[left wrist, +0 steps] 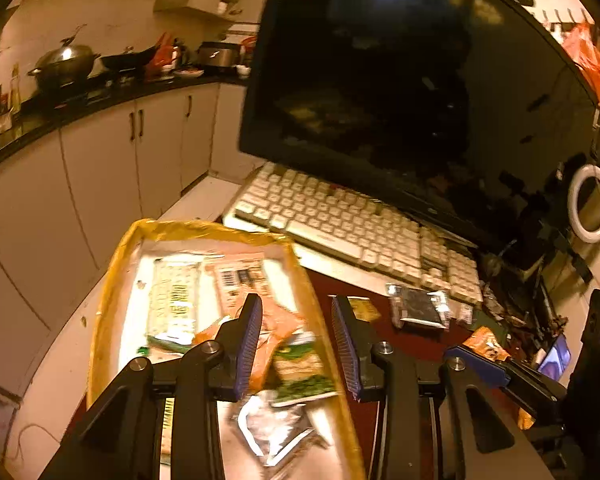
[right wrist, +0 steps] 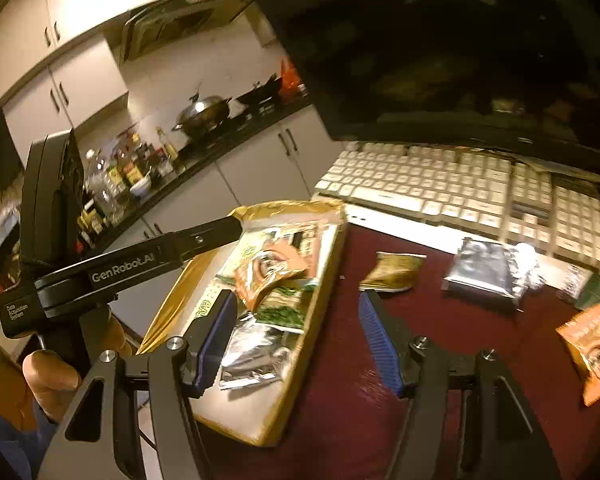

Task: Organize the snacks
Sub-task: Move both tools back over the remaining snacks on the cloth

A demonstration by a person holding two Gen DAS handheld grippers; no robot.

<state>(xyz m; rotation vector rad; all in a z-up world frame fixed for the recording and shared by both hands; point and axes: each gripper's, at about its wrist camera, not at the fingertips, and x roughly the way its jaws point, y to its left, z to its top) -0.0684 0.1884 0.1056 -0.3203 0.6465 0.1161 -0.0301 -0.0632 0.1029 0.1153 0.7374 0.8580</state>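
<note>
Snacks are split: several packets lie piled in the yellow-rimmed tray, gathered for tidiness, while others wait loose on the red tabletop. Left tongs and right tongs both hover spread, pinching nothing.

Home kitchen — wok on counter, white cabinets.
</note>
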